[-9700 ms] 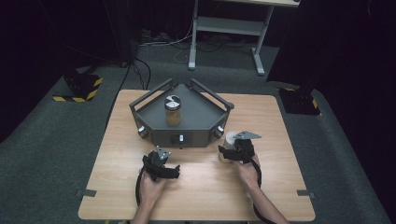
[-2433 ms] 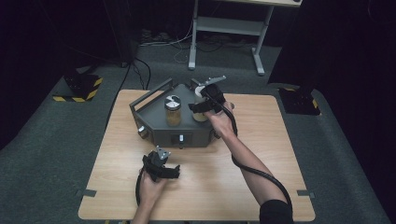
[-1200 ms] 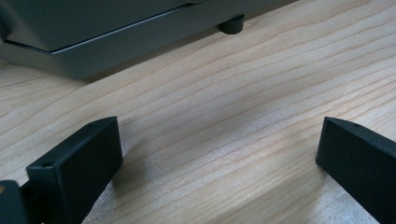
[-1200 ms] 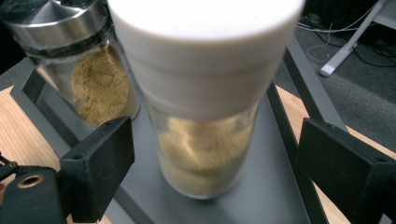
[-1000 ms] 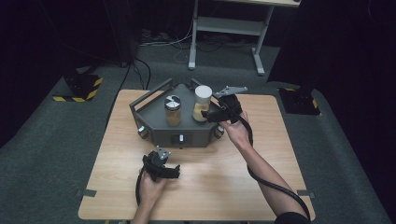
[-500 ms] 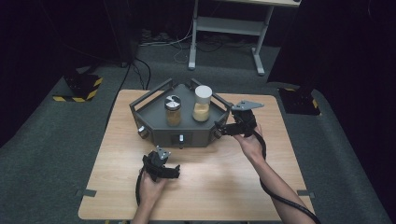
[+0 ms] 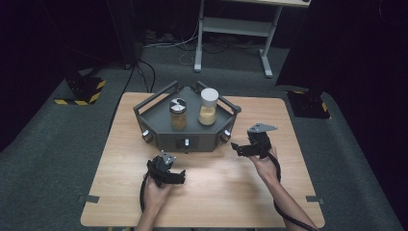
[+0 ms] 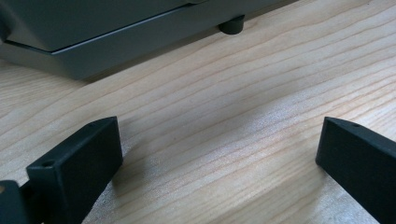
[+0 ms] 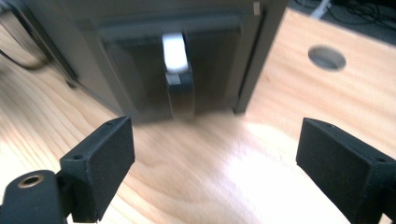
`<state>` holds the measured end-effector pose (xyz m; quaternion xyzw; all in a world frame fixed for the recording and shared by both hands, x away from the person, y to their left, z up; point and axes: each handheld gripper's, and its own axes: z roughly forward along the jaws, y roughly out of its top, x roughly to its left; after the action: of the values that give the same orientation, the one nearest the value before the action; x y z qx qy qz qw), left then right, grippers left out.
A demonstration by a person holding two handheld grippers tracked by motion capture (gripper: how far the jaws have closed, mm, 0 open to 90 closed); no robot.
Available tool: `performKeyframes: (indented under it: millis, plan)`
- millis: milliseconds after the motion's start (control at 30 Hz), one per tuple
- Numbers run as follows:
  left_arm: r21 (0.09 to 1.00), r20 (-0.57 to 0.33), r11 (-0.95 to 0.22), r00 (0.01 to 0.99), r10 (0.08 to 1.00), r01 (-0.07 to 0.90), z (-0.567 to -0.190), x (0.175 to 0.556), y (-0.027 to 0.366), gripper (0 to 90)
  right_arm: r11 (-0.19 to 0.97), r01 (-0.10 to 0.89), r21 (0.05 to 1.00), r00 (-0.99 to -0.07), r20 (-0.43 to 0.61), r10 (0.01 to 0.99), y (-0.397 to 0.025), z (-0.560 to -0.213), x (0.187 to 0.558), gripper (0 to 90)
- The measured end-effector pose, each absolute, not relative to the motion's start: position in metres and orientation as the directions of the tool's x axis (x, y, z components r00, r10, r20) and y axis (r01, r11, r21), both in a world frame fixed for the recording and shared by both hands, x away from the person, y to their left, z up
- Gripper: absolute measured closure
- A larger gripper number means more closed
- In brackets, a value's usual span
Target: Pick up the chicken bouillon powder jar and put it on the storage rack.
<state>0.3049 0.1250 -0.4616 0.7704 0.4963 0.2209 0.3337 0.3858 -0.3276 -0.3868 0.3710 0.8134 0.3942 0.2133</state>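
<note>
Since half a second ago the right gripper (image 7: 240,147) has drawn back from the grey tray (image 7: 159,113) and come down toward the table (image 7: 269,202), off the tray's right front corner; the white-lidded jar (image 7: 208,107) it had carried stays standing on the tray. The table carries the tray at its far middle. On the tray, the white-lidded jar stands at the right, filled partway with yellowish grains, and a second jar (image 7: 178,114) with a black-and-white lid stands just beside it at the left, the two apart. The right gripper is empty, its fingers (image 9: 100,161) spread wide, facing the tray's side wall with a white tab (image 9: 174,52). The left gripper (image 7: 177,176) rests on the table in front of the tray, fingers (image 8: 84,161) wide apart with nothing between them
</note>
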Motion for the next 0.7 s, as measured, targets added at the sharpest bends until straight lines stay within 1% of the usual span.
performKeyframes:
  millis: [100,267,700]
  plan:
    - [0.734,0.009,-0.284,0.41,0.912,0.617,-0.462,0.305,0.125,0.4,0.415,0.456,0.787,-0.625,-0.05,0.779,-0.33,-0.402,0.386,9.6]
    - [0.734,0.008,-0.283,0.409,0.912,0.617,-0.462,0.305,0.125,0.4,0.385,0.494,0.78,-0.604,-0.011,0.797,-0.335,-0.423,0.389,8.0]
    - [0.735,0.007,-0.282,0.408,0.913,0.617,-0.462,0.305,0.125,0.4,0.359,0.52,0.775,-0.575,0.007,0.818,-0.338,-0.443,0.384,5.1]
